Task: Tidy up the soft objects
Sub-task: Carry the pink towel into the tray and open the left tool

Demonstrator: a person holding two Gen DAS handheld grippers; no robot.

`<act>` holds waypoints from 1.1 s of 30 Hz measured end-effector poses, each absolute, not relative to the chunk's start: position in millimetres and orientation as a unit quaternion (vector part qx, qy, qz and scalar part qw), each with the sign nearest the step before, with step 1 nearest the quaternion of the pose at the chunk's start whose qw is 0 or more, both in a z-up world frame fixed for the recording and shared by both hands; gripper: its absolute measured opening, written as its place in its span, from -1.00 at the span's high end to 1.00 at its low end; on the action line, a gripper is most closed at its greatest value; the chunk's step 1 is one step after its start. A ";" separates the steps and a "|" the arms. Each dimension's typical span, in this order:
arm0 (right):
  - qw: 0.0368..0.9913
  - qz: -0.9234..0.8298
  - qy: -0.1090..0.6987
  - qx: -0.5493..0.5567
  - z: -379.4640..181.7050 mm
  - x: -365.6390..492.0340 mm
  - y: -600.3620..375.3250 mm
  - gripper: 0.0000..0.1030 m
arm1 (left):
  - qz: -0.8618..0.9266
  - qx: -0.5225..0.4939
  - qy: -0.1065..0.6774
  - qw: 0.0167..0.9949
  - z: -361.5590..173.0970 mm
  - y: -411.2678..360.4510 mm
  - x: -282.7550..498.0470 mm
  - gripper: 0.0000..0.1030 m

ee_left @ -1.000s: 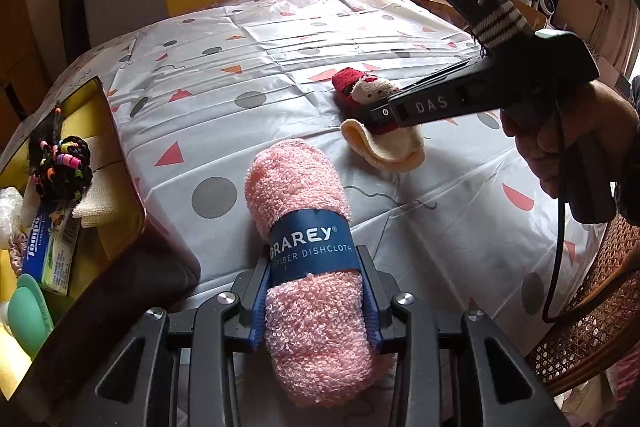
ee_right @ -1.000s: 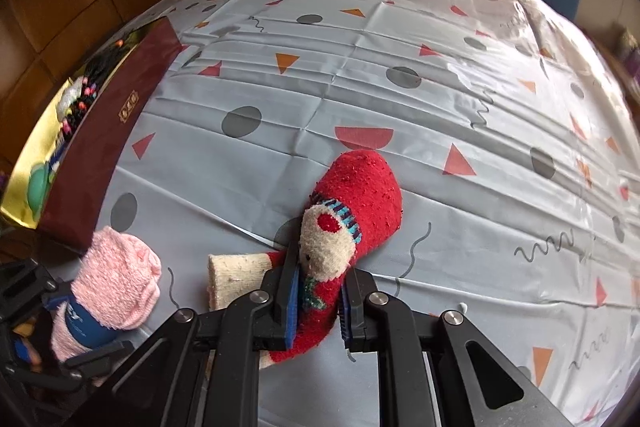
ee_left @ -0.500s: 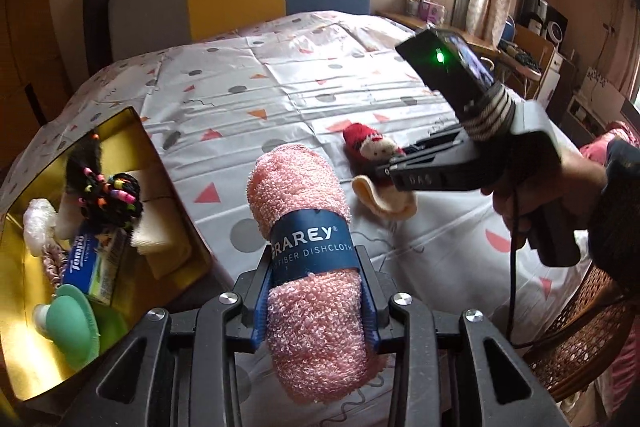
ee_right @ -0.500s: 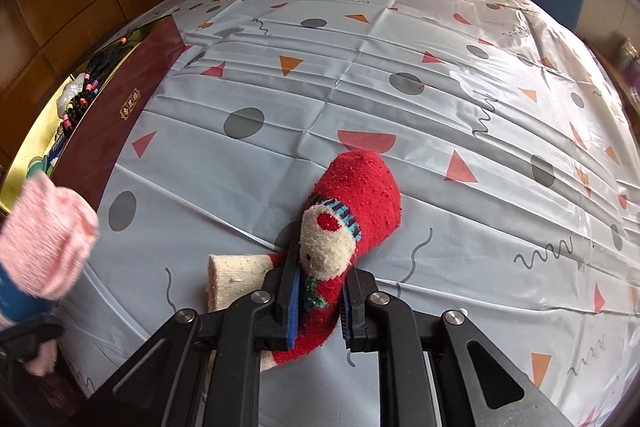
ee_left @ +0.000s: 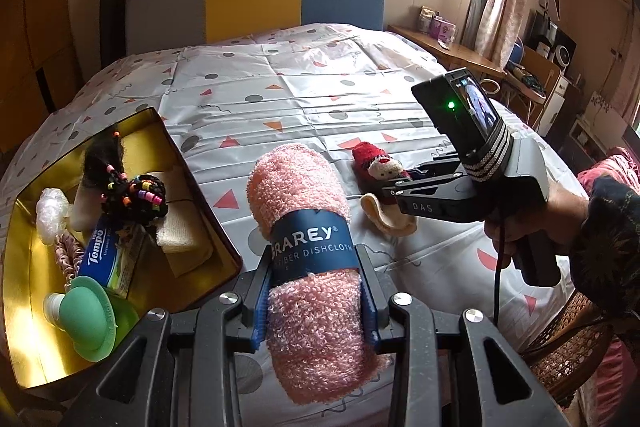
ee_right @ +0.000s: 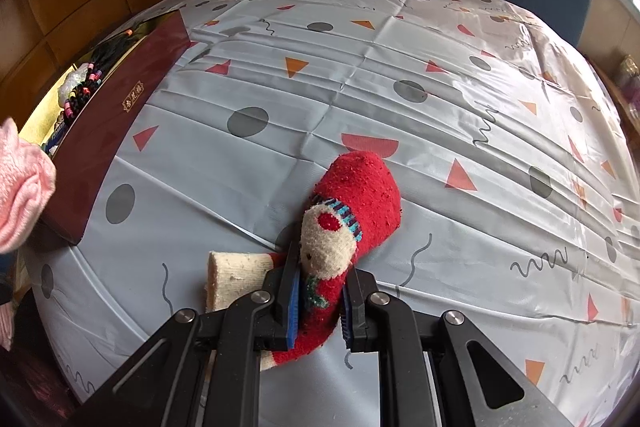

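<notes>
A rolled pink dishcloth [ee_left: 308, 227] with a blue paper band hangs above the table, and my left gripper [ee_left: 316, 301] is shut on its lower half. Its pink end also shows at the left edge of the right wrist view as the dishcloth [ee_right: 20, 187]. A red sock [ee_right: 352, 211] with a cream snowman face and a cream cuff lies on the patterned tablecloth [ee_right: 440, 99]. My right gripper [ee_right: 320, 307] is shut on the sock's middle; from the left wrist view the right gripper [ee_left: 390, 183] pinches the sock [ee_left: 374, 163] low on the table.
An open box [ee_left: 200, 187], gold inside and dark red outside, stands at the table's left with a beaded hair tie, a tissue pack, a green bottle and cloth pieces in it. A headboard-like yellow, blue and grey panel rises behind. A wicker chair [ee_left: 568, 339] is at the right.
My left gripper has risen with the pink dishcloth, so the box interior shows from above. The right gripper and the red sock have stayed in place.
</notes>
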State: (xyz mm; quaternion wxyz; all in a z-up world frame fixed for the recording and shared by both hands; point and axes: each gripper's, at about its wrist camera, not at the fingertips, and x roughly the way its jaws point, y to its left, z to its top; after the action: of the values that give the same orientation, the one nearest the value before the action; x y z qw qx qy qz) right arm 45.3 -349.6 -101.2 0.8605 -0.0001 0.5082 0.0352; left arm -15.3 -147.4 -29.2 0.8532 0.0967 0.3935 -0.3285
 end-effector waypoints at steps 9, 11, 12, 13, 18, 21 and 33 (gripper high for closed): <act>0.861 0.036 0.508 0.002 -101.4 45.5 -350.1 0.69 | -0.326 0.084 0.394 0.855 -23.8 -141.3 -13.9 0.31; 0.861 0.036 0.507 0.001 -101.3 45.5 -349.9 0.69 | -0.327 0.080 0.392 0.856 -21.3 -139.7 -13.6 0.31; 0.861 0.036 0.507 0.001 -101.3 45.6 -349.8 0.69 | -0.326 0.078 0.392 0.857 -20.1 -138.4 -13.4 0.31; 0.861 0.036 0.507 0.001 -101.2 45.7 -349.9 0.69 | -0.325 0.074 0.391 0.858 -18.4 -136.3 -12.4 0.31; 0.861 0.036 0.507 -0.001 -101.5 45.8 -349.6 0.69 | -0.314 0.061 0.389 0.864 -11.6 -125.3 -8.1 0.31; 0.862 0.035 0.506 -0.004 -101.5 45.6 -348.5 0.69 | -0.303 0.049 0.390 0.868 -7.0 -115.3 -3.0 0.31; 0.862 0.035 0.506 -0.010 -102.0 45.8 -347.0 0.69 | -0.187 -0.057 0.387 0.901 20.4 -2.6 45.5 0.31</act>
State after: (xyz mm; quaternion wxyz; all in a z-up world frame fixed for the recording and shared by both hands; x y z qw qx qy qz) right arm 45.8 -347.0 -102.0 0.8621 -0.0104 0.5055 0.0349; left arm 45.5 -2.6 20.4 0.9008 -0.0575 0.3875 -0.1872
